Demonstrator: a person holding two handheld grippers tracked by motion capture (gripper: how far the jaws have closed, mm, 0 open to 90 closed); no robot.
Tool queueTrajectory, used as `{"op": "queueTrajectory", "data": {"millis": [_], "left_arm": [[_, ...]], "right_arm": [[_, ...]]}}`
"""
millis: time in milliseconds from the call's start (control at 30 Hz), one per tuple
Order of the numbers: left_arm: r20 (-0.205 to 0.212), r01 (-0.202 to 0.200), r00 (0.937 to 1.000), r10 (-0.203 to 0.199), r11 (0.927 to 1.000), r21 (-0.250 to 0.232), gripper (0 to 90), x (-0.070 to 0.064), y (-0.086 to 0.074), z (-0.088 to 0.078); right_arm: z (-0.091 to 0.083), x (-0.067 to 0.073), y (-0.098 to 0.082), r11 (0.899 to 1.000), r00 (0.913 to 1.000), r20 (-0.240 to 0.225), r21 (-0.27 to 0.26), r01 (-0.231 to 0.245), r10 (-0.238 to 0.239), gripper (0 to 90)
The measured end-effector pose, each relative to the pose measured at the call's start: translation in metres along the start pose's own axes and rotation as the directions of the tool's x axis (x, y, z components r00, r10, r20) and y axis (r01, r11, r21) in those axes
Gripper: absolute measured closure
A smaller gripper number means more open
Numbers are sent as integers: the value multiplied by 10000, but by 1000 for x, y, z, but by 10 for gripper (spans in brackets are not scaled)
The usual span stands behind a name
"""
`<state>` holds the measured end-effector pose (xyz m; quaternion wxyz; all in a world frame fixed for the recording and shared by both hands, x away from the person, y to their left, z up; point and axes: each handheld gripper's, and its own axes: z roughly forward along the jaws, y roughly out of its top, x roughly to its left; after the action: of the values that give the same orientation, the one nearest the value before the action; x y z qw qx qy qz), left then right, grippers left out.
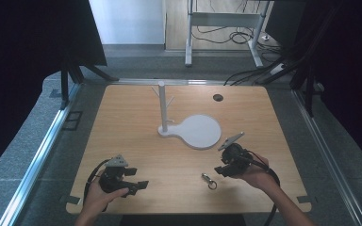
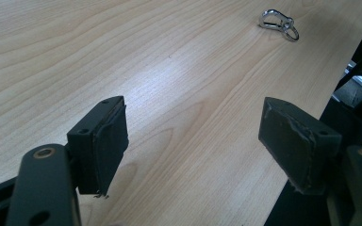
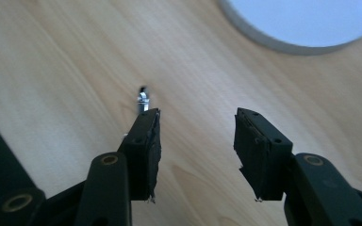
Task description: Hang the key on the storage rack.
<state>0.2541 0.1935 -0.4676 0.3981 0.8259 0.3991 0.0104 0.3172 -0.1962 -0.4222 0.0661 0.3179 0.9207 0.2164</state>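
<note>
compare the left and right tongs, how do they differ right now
The left tongs gape wider than the right tongs. The left tongs sit farther from the metal clip; the right tongs sit close beside it. Both are open, empty and held low over the wooden table.

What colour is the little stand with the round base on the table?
White, post and round base alike; the stand shows best in the high view.

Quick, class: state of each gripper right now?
Left gripper: open, holding nothing, above bare table.
Right gripper: open, holding nothing; the clip lies beyond its jaws.
</note>
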Motion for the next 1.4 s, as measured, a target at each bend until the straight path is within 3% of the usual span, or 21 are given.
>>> {"op": "queueTrajectory", "data": {"millis": [200, 467, 1400], "left_arm": [[35, -4, 10000, 4, 10000, -33, 248, 0, 0, -1], [35, -29, 10000, 29, 10000, -21, 248, 1, 0, -1], [71, -13, 10000, 13, 10000, 5, 248, 1, 0, -1]], "right_arm": [[16, 10, 3, 9980, 9991, -422, 612, 124, -98, 573], [30, 17, 5, 9957, 9974, -707, 907, 190, -126, 627], [65, 22, 12, 9809, 9977, -655, 1923, 287, -164, 697]]}}
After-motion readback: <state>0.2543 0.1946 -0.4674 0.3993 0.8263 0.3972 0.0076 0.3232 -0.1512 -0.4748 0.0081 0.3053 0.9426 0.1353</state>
